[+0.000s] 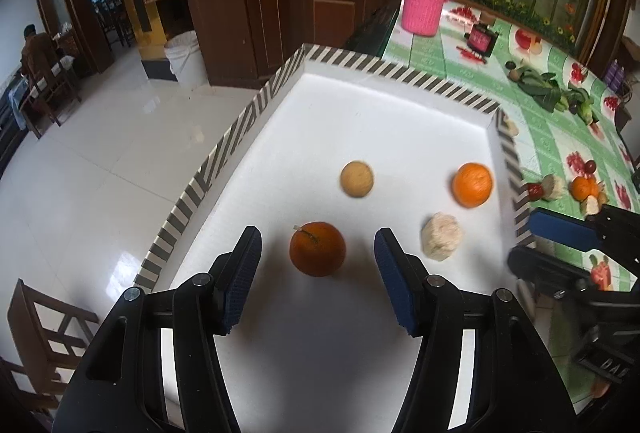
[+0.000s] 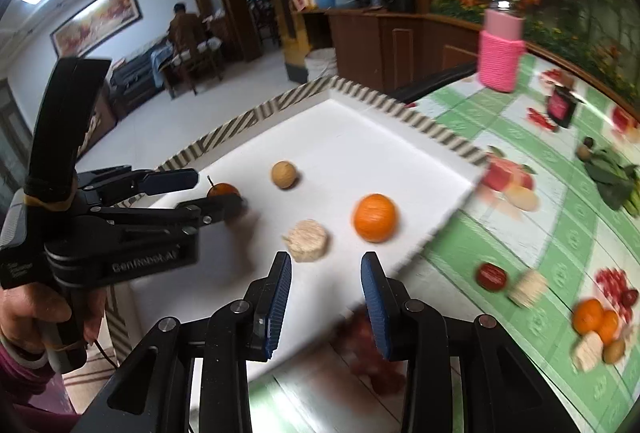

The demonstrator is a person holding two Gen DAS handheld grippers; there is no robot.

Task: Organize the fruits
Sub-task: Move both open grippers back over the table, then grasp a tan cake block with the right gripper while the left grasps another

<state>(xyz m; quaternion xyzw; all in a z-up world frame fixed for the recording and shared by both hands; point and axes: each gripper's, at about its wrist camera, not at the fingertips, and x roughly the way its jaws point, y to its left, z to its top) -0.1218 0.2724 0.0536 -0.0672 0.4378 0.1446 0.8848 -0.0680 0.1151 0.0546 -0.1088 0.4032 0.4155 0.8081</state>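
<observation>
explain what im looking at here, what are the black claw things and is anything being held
Those claws are two handheld grabbing tools, one per hand, each with a camera looking along its blue-padded fingers. One picture is from the left tool, the other from the right tool. Both are open and hold nothing. The white tray holds a dark orange between the left tool's fingers, a bright orange, a tan round fruit and a pale puck-shaped piece. More fruit lies on the green tablecloth.
</observation>
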